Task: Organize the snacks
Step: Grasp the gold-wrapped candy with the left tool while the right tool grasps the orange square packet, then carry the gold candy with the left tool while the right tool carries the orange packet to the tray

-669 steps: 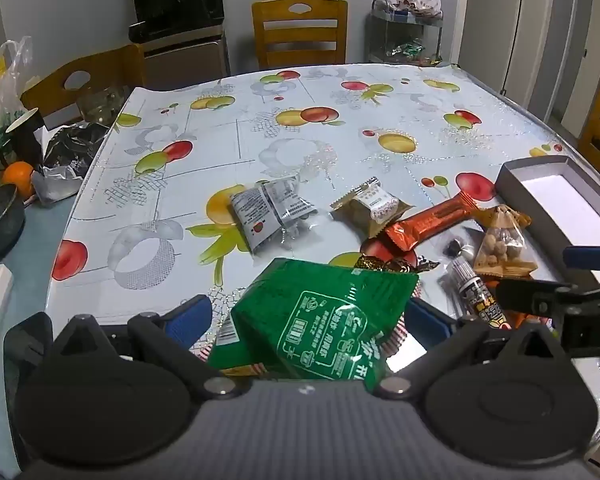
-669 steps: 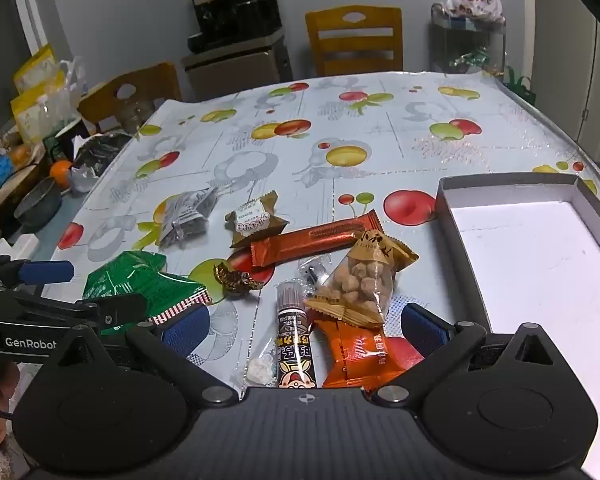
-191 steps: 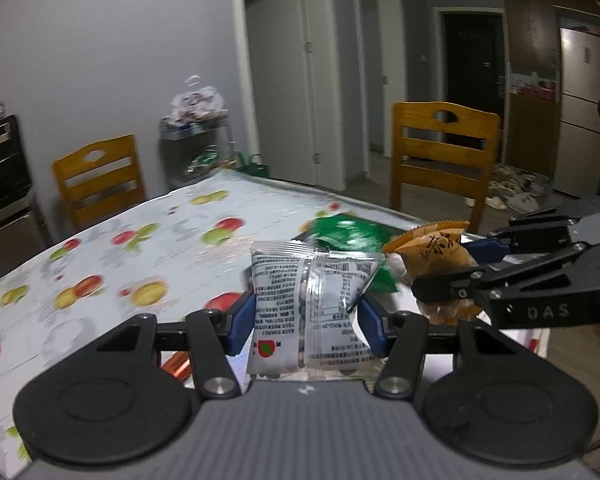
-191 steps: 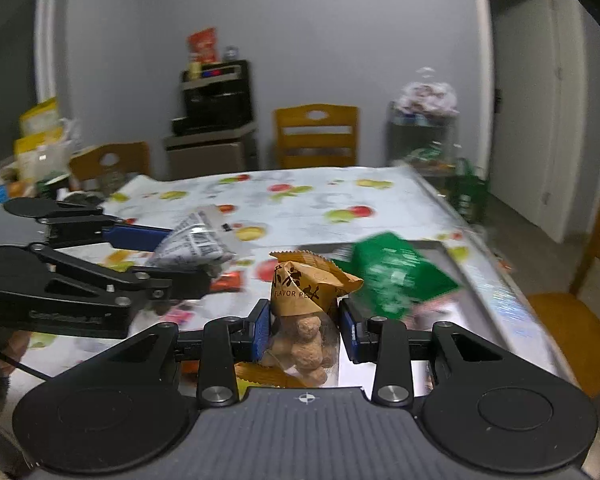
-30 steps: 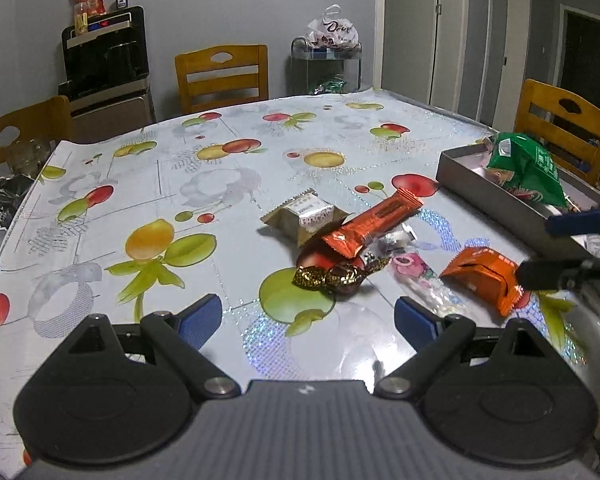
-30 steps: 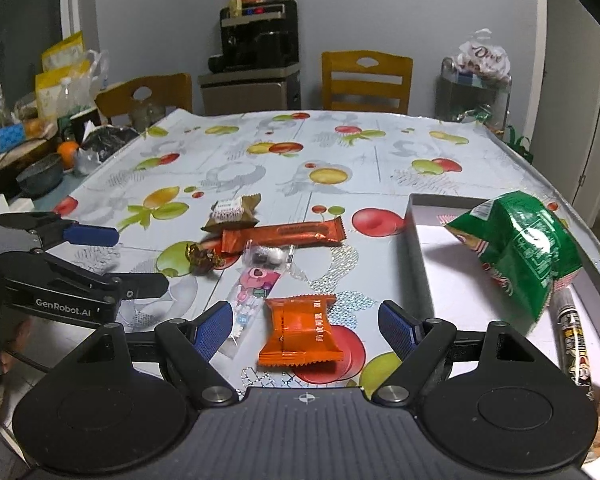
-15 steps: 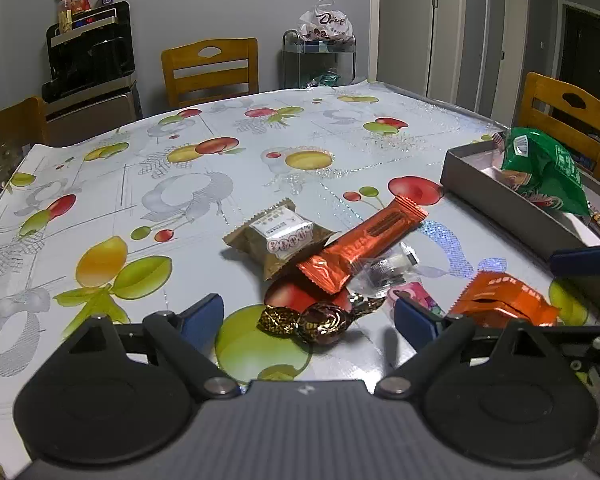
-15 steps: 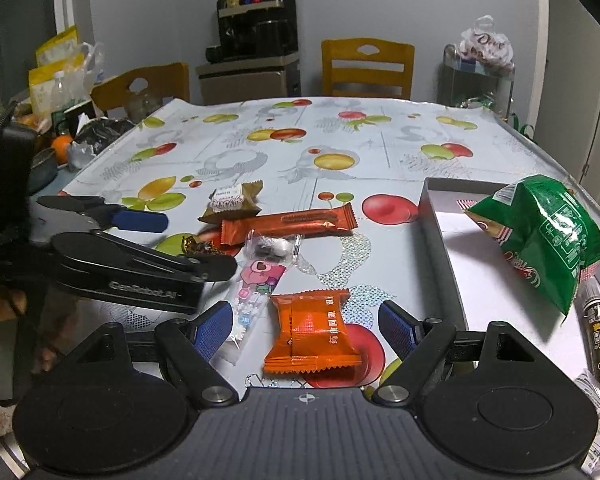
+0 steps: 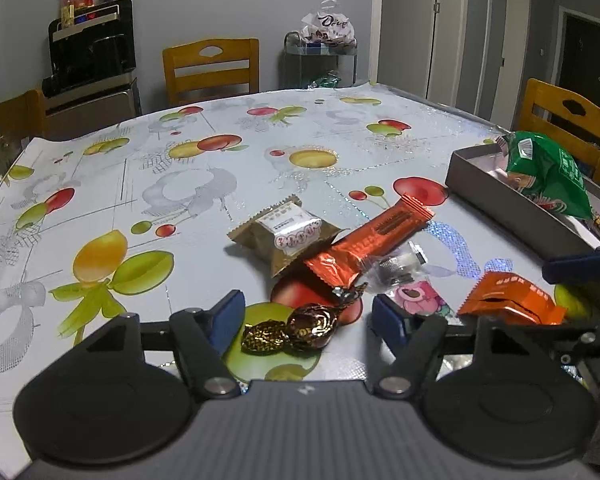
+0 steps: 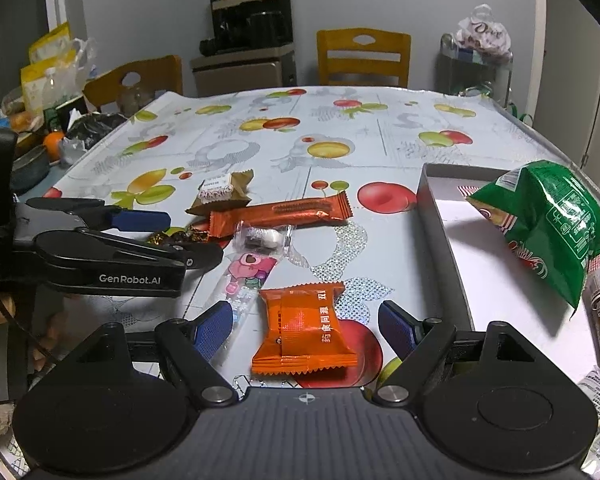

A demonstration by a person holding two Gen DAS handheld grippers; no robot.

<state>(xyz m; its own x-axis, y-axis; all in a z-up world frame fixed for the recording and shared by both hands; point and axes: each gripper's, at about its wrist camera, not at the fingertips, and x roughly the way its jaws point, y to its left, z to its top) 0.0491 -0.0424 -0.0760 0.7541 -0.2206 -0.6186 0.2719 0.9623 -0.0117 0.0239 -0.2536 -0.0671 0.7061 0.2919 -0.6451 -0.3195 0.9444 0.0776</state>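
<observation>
Closer than a second ago, left gripper [image 9: 305, 316] spread wide around foil candy [image 9: 290, 328], right gripper [image 10: 306, 326] wide around orange packet [image 10: 304, 326], both empty-handed beside grey box [image 10: 440, 236].

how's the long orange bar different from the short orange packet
The bar is long and thin; the packet is short and squarish. The bar lies farther off, partly over a tan snack; the packet lies alone between the open right tool fingers. Both are orange, sealed, and on the table, not in the box.
</observation>
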